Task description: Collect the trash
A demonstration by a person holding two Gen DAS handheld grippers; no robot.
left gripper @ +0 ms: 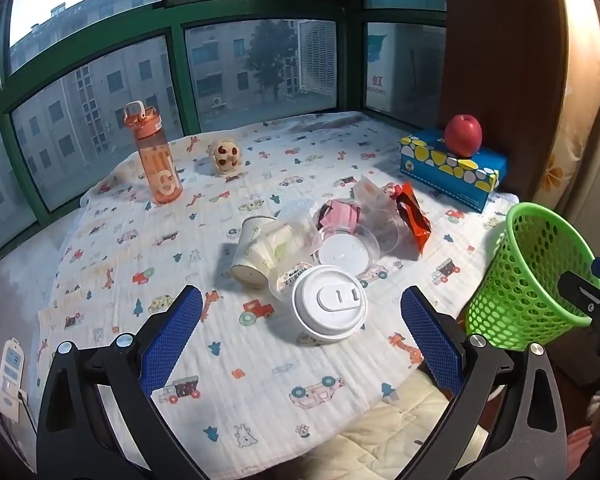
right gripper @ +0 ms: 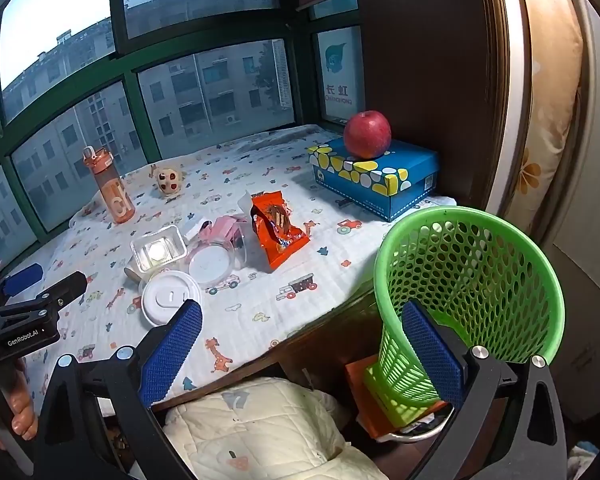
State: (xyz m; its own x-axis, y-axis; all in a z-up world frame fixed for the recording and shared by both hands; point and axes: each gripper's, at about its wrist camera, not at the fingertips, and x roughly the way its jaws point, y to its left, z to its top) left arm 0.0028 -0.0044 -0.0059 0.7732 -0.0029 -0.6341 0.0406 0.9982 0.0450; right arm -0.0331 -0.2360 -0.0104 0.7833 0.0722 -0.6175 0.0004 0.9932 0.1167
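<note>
Low in the left wrist view, the left gripper [left gripper: 300, 344] is spread wide, its blue fingers [left gripper: 172, 340] well apart and holding nothing. Between them, just beyond the tips, sits a white lidded cup [left gripper: 330, 310] on the printed cloth [left gripper: 112, 248]; neither pad touches it. Behind that cup, centre frame, lies the trash pile: a paper cup [left gripper: 252, 256] tipped on its side, a clear plastic cup [left gripper: 296, 240] lying over it, a clear round tub [left gripper: 348, 250] with something pink inside, and an orange snack wrapper [left gripper: 414, 214] crumpled to the right.

Over to the right wrist view: the right gripper [right gripper: 302, 350] is also wide open and empty, hanging off the table's near edge above a cream quilt [right gripper: 260, 416]. Its right finger [right gripper: 428, 352] sits just in front of the green mesh basket [right gripper: 468, 280], which stands at lower right beside the table, tilted, on an orange object; whether pad and basket actually touch I cannot tell. The basket looks empty.

Upper left in both views stands an orange water bottle [left gripper: 156, 156], upright, with a small spotted toy [left gripper: 226, 156] near it. Upper right, a red apple [left gripper: 463, 135] rests on a blue tissue box [left gripper: 448, 168]. At the left edge of the right wrist view, the person's hand [right gripper: 8, 412] grips the other tool's handle.
</note>
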